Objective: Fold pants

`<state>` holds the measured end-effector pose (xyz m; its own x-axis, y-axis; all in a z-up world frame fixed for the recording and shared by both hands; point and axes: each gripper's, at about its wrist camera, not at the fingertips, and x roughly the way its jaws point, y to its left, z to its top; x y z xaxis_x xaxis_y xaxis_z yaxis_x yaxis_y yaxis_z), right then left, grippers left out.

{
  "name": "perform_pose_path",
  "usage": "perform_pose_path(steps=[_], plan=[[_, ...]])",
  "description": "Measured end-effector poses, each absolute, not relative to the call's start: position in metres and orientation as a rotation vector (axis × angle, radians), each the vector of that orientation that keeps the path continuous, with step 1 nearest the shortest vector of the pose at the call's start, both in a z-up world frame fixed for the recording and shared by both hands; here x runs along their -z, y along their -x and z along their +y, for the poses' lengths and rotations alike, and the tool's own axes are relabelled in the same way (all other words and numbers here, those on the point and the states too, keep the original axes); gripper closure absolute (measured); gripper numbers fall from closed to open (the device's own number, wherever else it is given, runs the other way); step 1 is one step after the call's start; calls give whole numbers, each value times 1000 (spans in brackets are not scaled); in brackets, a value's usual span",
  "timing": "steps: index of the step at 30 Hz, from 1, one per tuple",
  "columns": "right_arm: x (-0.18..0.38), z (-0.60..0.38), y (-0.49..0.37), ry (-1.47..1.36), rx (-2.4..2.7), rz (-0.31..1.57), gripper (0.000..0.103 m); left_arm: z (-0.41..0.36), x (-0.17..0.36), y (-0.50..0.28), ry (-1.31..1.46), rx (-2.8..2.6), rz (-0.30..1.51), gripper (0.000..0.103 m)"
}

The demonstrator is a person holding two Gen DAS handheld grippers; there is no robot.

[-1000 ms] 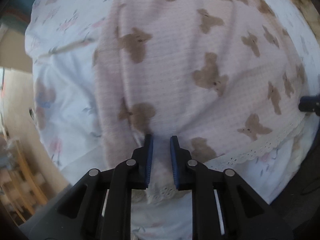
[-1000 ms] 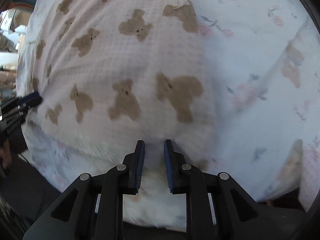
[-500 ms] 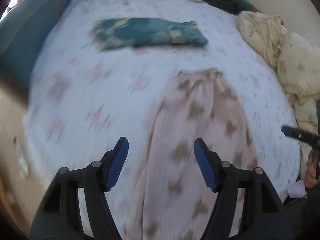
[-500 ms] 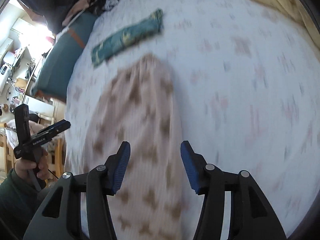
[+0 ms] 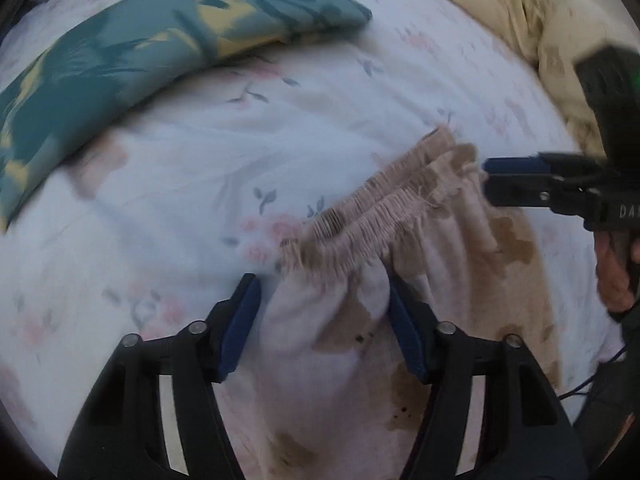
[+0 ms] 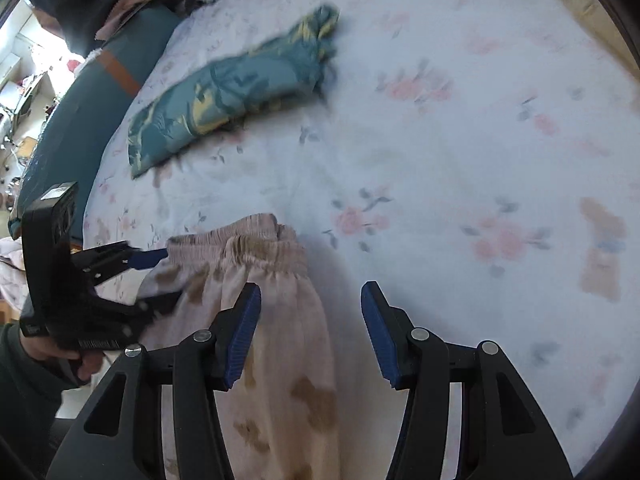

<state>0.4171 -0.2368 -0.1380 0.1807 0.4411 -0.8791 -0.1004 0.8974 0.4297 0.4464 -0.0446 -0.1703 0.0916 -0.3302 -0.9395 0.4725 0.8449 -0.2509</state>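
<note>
Pants (image 5: pixel 404 280) lie flat on the bed (image 5: pixel 168 184), waistband (image 5: pixel 360 216) at the far end, hem end toward the camera. A second ago both tools were pinched down at the lace hem; since then both have let go, lifted and moved up to the waistband, so the hem step looks finished and the next grab is at the waist. Left tool (image 5: pixel 320 304) is spread wide, nothing held, straddling the waistband's left corner. Right tool (image 6: pixel 310 308) is also spread and empty, left finger over the waistband's right corner, right finger over bare sheet. Teal folded cloth (image 5: pixel 132 56) sits well beyond the waistband. Yellow bedding (image 5: pixel 532 20) is off to its far right.
</note>
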Motion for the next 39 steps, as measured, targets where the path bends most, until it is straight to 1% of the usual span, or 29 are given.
perform_pose_path(steps=[1, 2, 3, 4, 5, 6, 8, 11, 14, 16, 18, 19, 21, 24, 31, 35, 39], plan=[[146, -234, -421, -311, -400, 1359, 48, -46, 170, -447, -127, 617, 1339, 53], [154, -230, -425, -309, -409, 1367, 48, -46, 170, -449, -126, 627, 1339, 68], [157, -227, -426, -302, -416, 1365, 52, -45, 171, -452, -127, 624, 1341, 90], [157, -225, -427, -291, -423, 1354, 58, -43, 172, -454, -106, 642, 1355, 93], [156, -221, -428, -265, -441, 1333, 86, -42, 171, -455, -101, 654, 1358, 95], [157, -214, -429, -223, -453, 1338, 93, -42, 169, -456, -125, 657, 1352, 96], [150, -208, -432, -178, -465, 1326, 96, -43, 159, -457, -170, 657, 1325, 97], [131, -207, -444, -139, -480, 1281, 97, -35, 129, -472, -113, 635, 1277, 97], [89, -206, -455, -101, -491, 1170, 97, -30, 85, -482, -140, 609, 1162, 97], [53, -205, -458, -62, -484, 1077, 97, -31, 52, -478, -201, 607, 1048, 96], [31, -203, -455, -40, -479, 1005, 97, -32, 35, -473, -226, 595, 992, 96], [24, -202, -452, -31, -491, 998, 97, -29, 28, -468, -217, 595, 985, 96], [16, -201, -441, 2, -512, 987, 97, -23, 20, -458, -202, 586, 994, 96], [2, -199, -408, 53, -569, 979, 97, -26, 12, -420, -241, 611, 943, 96], [-17, -188, -312, 160, -670, 977, 97, -27, 0, -326, -370, 642, 976, 96], [-14, -184, -258, 166, -685, 980, 97, -29, -3, -272, -419, 651, 970, 96], [6, -179, -200, 146, -677, 1003, 97, -33, 15, -222, -492, 663, 1000, 96]])
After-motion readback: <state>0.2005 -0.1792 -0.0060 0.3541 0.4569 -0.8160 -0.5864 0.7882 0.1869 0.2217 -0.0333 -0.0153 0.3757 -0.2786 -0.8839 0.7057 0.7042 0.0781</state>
